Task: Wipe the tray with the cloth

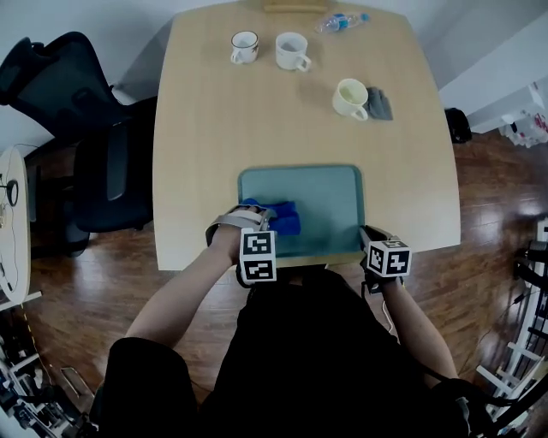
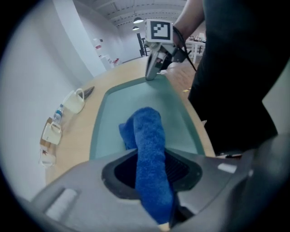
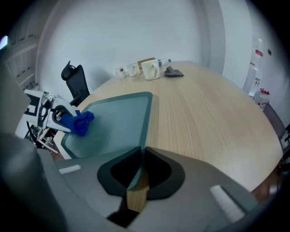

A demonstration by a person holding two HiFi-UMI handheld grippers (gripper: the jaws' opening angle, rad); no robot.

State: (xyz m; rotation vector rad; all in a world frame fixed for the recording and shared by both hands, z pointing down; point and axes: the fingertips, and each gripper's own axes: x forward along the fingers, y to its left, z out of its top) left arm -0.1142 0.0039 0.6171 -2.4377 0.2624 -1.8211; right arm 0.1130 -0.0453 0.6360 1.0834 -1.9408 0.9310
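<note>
Mugs (image 1: 292,51), bottle (image 1: 341,21) at top, cloth (image 1: 282,218) clamped by left gripper (image 2: 152,167), tray rim (image 3: 147,118) clamped by right gripper (image 3: 138,174), seen only in right gripper view.

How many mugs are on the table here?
3. Two stand side by side near the table's far edge: a dark-rimmed mug and a white mug. A cream mug sits nearer, to their right. None seems hidden.

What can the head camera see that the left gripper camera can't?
Only the head view shows the black chair and the wooden floor. Only the left gripper view shows the ceiling lights and, up close, the blue cloth pinched in the left gripper. Both show the tray, the cloth lying on it, the mugs and the right gripper at the tray's rim.
</note>
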